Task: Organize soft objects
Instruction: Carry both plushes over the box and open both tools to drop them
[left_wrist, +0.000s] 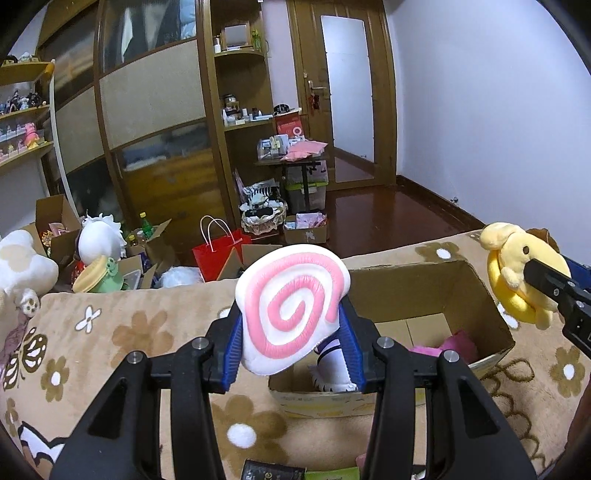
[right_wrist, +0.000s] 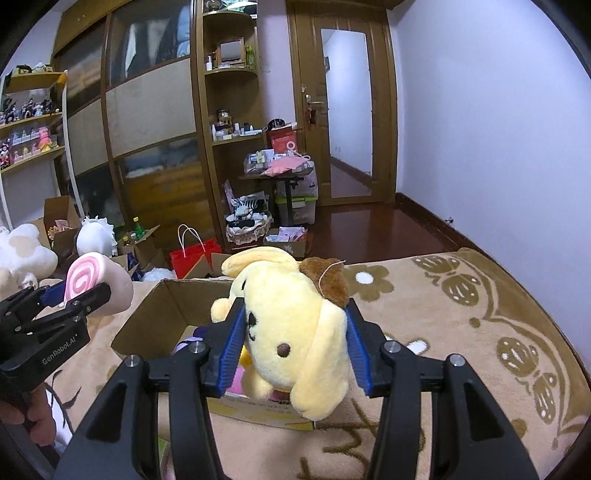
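Note:
My left gripper (left_wrist: 291, 345) is shut on a white plush with a pink spiral (left_wrist: 291, 306), held over the near left corner of an open cardboard box (left_wrist: 491, 317). That plush and left gripper (right_wrist: 79, 295) also show at the left of the right wrist view. My right gripper (right_wrist: 295, 345) is shut on a yellow dog plush with a brown cap (right_wrist: 291, 332), above the box (right_wrist: 147, 317); the same dog plush (left_wrist: 521, 269) appears at the right edge of the left wrist view. Inside the box lie a pink soft item (left_wrist: 454, 343) and a white-purple one (left_wrist: 332, 362).
The box sits on a beige flowered blanket (left_wrist: 122, 332). Beyond its far edge are more plush toys (left_wrist: 99, 240), cardboard boxes, a red paper bag (left_wrist: 218, 251) and a cluttered wardrobe wall. A hand (right_wrist: 33, 417) grips the left tool's handle.

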